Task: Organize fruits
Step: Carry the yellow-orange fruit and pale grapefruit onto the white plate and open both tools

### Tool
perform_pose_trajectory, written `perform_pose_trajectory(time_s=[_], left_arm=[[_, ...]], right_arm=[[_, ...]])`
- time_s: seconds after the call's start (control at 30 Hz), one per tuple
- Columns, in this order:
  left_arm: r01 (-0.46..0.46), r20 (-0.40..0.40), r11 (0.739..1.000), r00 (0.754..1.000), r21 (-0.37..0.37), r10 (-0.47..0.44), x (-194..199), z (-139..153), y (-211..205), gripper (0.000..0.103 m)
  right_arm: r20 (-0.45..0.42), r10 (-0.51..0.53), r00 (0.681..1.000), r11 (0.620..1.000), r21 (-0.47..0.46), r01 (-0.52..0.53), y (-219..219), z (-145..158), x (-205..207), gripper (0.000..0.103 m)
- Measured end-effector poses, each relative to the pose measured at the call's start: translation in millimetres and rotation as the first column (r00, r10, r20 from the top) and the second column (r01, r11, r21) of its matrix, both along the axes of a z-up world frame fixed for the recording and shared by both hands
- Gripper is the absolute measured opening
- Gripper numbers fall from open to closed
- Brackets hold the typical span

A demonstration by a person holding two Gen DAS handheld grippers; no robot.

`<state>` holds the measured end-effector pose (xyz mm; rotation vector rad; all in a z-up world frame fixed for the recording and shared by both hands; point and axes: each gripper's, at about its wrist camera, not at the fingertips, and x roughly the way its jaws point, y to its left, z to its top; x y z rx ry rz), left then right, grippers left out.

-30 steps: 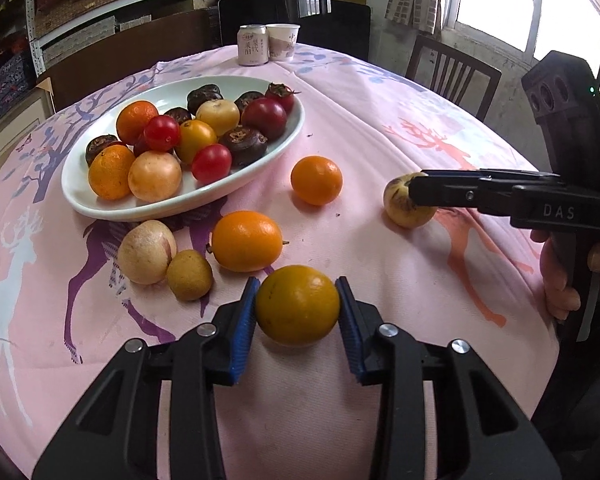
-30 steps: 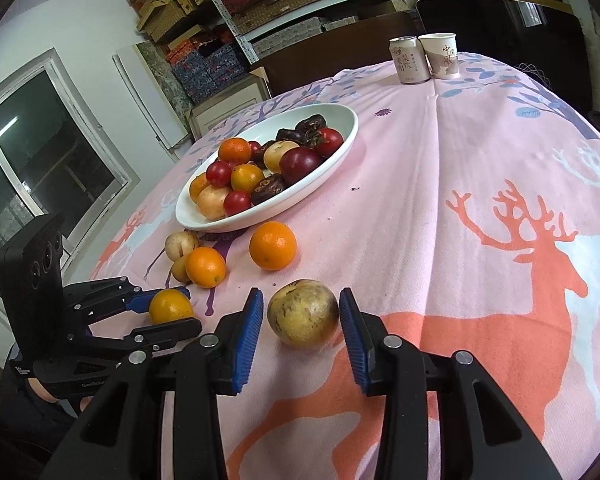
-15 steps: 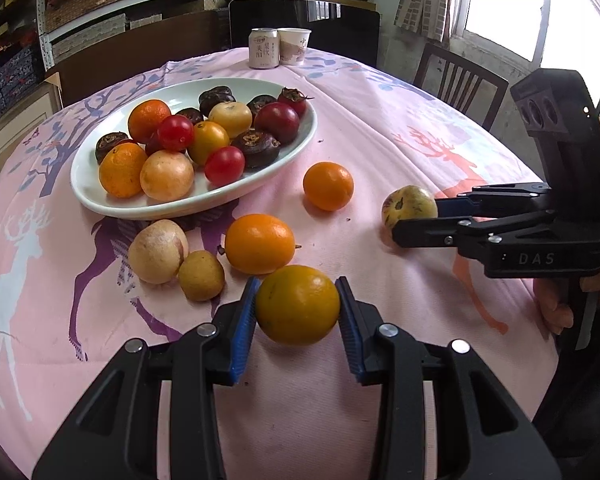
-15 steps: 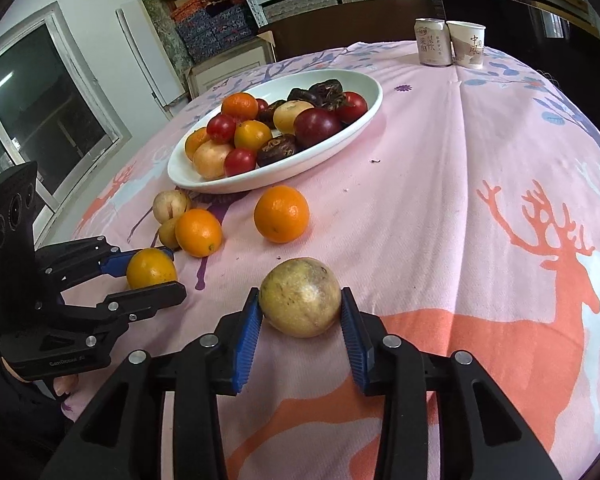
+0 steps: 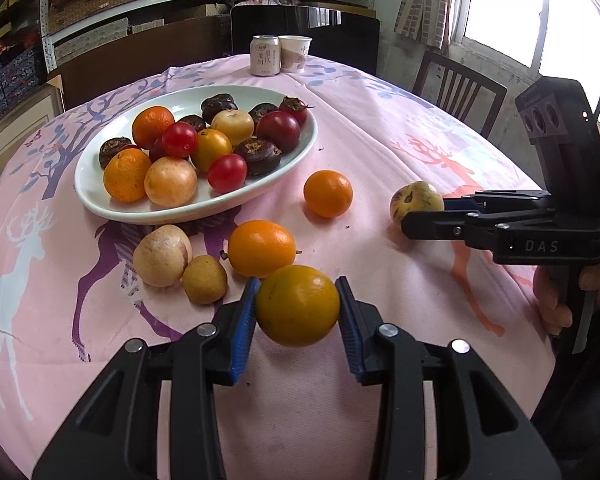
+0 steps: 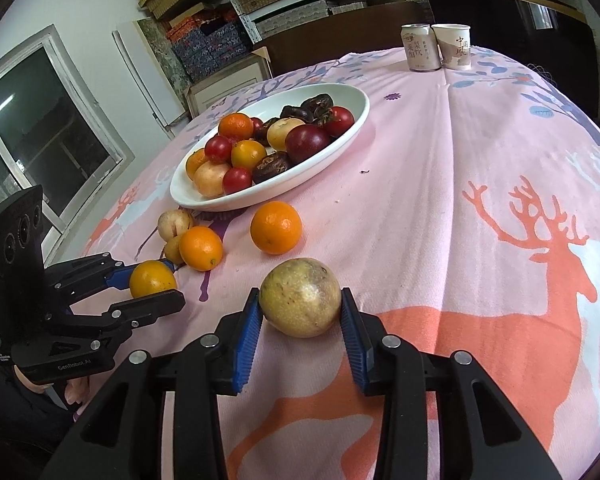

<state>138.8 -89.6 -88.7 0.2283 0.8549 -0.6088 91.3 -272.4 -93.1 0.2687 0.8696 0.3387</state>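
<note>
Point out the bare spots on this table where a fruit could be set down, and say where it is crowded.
Bare cloth lies right of the white plate, across the orange deer print up to the can and paper cup. Inside the plate, only its far end is bare. Crowded: the plate's middle and the loose fruits at its near rim.

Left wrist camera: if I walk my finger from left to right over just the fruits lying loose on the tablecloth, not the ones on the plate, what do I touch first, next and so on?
Pale round fruit → small tan fruit → big orange → small orange → speckled yellowish fruit in the right gripper.
</note>
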Motion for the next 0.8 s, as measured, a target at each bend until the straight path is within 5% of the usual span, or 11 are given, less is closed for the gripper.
perform_pose_trajectory(time_s=[0.43, 0.8], left_arm=[[-0.035, 0.039, 0.992, 0.998, -0.117, 0.040, -1, 21, 22, 0.037], [-0.105, 0.141, 0.989, 0.983, -0.100, 0.119, 56, 77, 43, 0.037]], right_arm=[[0.042, -0.012, 0.999, 1.000, -0.014, 0.012, -1, 13, -4, 0.039], [0.224, 0.020, 0.974, 0.998, -0.066, -0.005, 15, 99, 52, 0.039]])
